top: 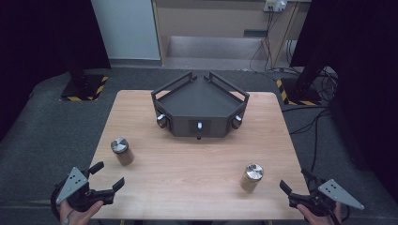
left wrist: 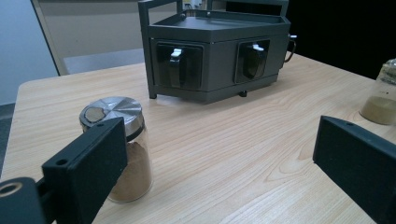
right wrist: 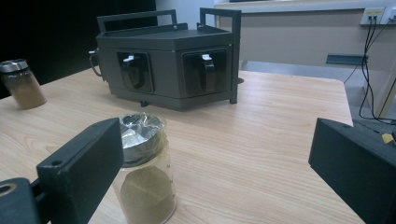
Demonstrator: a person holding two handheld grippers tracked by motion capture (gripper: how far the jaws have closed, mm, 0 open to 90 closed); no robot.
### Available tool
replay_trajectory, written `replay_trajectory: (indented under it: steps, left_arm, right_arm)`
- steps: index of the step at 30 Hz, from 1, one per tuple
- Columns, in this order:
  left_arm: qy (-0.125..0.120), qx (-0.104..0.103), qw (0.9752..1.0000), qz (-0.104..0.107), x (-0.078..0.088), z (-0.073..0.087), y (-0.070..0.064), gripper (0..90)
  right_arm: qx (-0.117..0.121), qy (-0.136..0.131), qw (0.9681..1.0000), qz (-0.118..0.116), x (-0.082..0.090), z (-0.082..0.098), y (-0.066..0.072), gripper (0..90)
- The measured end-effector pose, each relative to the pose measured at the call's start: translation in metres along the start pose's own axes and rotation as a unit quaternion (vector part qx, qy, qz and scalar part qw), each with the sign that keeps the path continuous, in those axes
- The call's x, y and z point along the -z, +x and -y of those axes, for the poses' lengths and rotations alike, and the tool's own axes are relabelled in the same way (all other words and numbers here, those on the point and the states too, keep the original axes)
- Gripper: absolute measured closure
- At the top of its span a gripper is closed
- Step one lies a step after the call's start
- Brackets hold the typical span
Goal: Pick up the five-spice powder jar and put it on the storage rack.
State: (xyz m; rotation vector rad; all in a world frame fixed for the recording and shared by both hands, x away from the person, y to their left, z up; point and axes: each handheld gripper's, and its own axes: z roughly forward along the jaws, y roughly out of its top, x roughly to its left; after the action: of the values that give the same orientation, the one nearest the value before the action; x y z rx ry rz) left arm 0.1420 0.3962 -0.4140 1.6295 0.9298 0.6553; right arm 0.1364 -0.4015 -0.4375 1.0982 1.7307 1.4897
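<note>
Dark rack (top: 199,105) stands well behind both jars (top: 122,150), table between bare.

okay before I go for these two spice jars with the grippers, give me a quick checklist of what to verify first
1. Left gripper open, nothing between its jaws: ok.
2. Right gripper open, nothing between its jaws: ok.
3. Left jar upright, metal lid on: ok.
4. Right jar upright, lid on: ok.
5. Bare table between each gripper and its jar: ok.
6. Lids screwed tight: cannot tell.
</note>
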Motion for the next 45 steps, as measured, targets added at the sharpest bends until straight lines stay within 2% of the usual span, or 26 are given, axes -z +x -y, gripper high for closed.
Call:
replay_trajectory:
  steps: [9,13,18,25,27,35,37,45]
  left_arm:
    - [0.001,0.004,1.0000,-0.001,-0.0008,-0.0001,0.0000,2.2]
    - [0.000,0.000,1.0000,0.001,-0.0009,-0.0003,-0.0002,2.2]
    - [0.001,0.001,1.0000,0.003,-0.0014,-0.0002,0.0007,2.2]
    - [0.002,-0.003,1.0000,0.008,-0.0011,-0.0003,0.0018,2.2]
    - [0.001,-0.004,1.0000,0.008,-0.0006,0.0000,0.0013,2.1]
    - [-0.001,-0.001,1.0000,0.010,-0.0017,0.0004,0.0032,2.1]
    - [0.004,-0.002,0.9999,0.010,-0.0031,-0.0002,0.0038,2.1]
    - [-0.003,0.000,0.9999,0.012,-0.0015,0.0007,0.0038,2.0]
  right_arm:
    - [-0.007,-0.005,1.0000,-0.002,0.0013,0.0020,-0.0008,3.8]
    - [-0.009,-0.009,0.9999,-0.003,0.0025,0.0033,-0.0015,3.0]
    - [-0.009,-0.012,0.9998,-0.011,0.0021,0.0039,-0.0025,2.5]
    - [-0.009,-0.007,0.9997,-0.021,0.0018,0.0026,-0.0045,1.9]
    - [-0.001,-0.006,0.9996,-0.027,0.0018,0.0019,-0.0049,1.9]
    - [0.003,0.006,0.9995,-0.032,-0.0012,0.0004,-0.0067,2.0]
    - [0.001,0.006,0.9994,-0.034,-0.0021,0.0000,-0.0066,2.0]
    - [0.001,0.007,0.9992,-0.038,-0.0018,0.0005,-0.0071,2.0]
